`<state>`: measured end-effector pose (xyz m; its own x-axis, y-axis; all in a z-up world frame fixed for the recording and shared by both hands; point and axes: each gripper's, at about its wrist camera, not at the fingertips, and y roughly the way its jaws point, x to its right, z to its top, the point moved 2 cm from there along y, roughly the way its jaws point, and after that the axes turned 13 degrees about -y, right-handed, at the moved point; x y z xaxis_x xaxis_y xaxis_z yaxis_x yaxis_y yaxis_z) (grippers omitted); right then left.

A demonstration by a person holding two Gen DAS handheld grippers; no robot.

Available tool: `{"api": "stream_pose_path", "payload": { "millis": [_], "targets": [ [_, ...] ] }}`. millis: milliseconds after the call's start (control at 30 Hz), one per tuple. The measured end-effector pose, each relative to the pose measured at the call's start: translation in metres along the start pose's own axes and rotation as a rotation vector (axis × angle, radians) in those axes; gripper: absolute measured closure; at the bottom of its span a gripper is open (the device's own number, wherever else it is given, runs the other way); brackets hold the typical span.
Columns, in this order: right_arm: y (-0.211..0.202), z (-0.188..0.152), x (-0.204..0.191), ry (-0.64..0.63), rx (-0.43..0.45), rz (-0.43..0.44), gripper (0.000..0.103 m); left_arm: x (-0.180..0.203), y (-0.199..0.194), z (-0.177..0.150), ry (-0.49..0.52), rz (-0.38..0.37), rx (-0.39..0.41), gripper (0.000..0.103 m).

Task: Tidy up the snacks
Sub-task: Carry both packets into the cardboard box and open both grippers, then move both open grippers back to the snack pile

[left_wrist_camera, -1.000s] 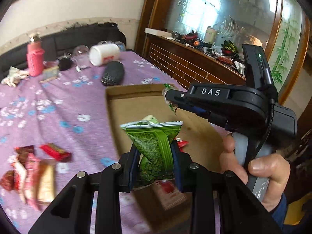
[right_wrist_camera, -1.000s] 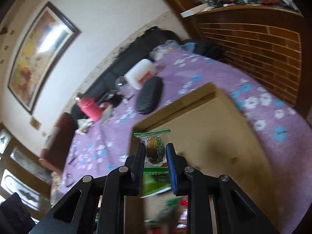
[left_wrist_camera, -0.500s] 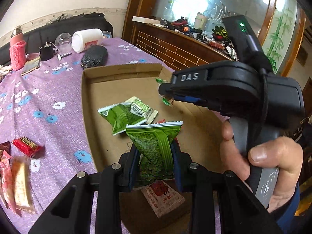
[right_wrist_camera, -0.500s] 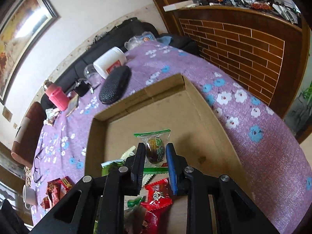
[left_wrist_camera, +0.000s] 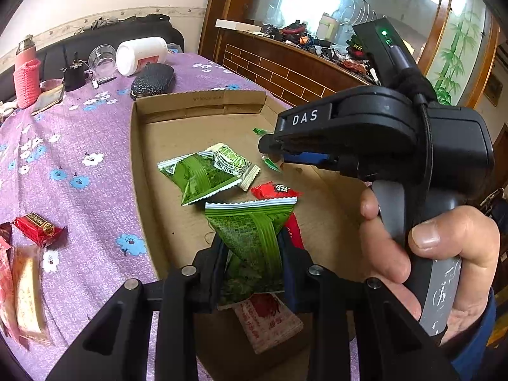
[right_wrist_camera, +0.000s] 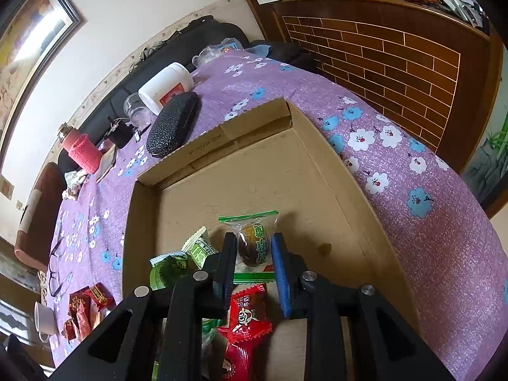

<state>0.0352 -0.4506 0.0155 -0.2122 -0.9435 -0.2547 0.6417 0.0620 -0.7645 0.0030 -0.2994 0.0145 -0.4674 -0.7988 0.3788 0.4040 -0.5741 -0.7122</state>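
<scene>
My left gripper point(left_wrist_camera: 254, 254) is shut on a green snack packet point(left_wrist_camera: 250, 228) and holds it above the near end of a shallow cardboard box point(left_wrist_camera: 139, 146). In the box lie another green packet point(left_wrist_camera: 206, 174), red packets point(left_wrist_camera: 274, 190) and a pale red-printed packet point(left_wrist_camera: 270, 320). My right gripper point(right_wrist_camera: 254, 254) is shut on a clear green-edged packet with a dark round snack point(right_wrist_camera: 252, 244), over the box point(right_wrist_camera: 320, 146). It shows in the left wrist view point(left_wrist_camera: 270, 149) at the right. Below it lie red packets point(right_wrist_camera: 247, 314) and a green packet point(right_wrist_camera: 177, 263).
Loose red and tan snacks point(left_wrist_camera: 28, 247) lie on the purple flowered cloth point(left_wrist_camera: 63, 146) left of the box. At the far end stand a black case point(left_wrist_camera: 152, 79), a white jar point(left_wrist_camera: 139, 55), a glass point(left_wrist_camera: 101, 62) and a pink bottle point(left_wrist_camera: 27, 79). A wooden counter point(right_wrist_camera: 397, 47) runs along the right.
Both grippers have moved down and forward over the box, each with its packet still held. The box's contents have come into view beneath them.
</scene>
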Motion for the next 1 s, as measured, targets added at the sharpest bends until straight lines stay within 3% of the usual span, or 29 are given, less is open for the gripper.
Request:
{"api": "stream_pose_path", "payload": {
  "millis": [367, 533, 667, 1000],
  "targets": [
    [-0.006, 0.0, -0.001, 0.016, 0.029, 0.038, 0.072, 0.001, 0.0, -0.001, 0.005, 0.001, 0.003, 0.073],
    [-0.012, 0.001, -0.005, 0.003, 0.056, 0.041, 0.072, 0.004, -0.013, -0.003, 0.022, 0.003, 0.06, 0.071],
    [-0.012, 0.002, -0.006, 0.003, 0.057, 0.039, 0.072, 0.006, -0.026, -0.003, 0.035, 0.012, 0.123, 0.061],
    [-0.009, 0.001, -0.011, -0.024, 0.056, 0.026, 0.071, 0.003, -0.044, 0.0, 0.033, 0.037, 0.192, 0.061]
  ]
}}
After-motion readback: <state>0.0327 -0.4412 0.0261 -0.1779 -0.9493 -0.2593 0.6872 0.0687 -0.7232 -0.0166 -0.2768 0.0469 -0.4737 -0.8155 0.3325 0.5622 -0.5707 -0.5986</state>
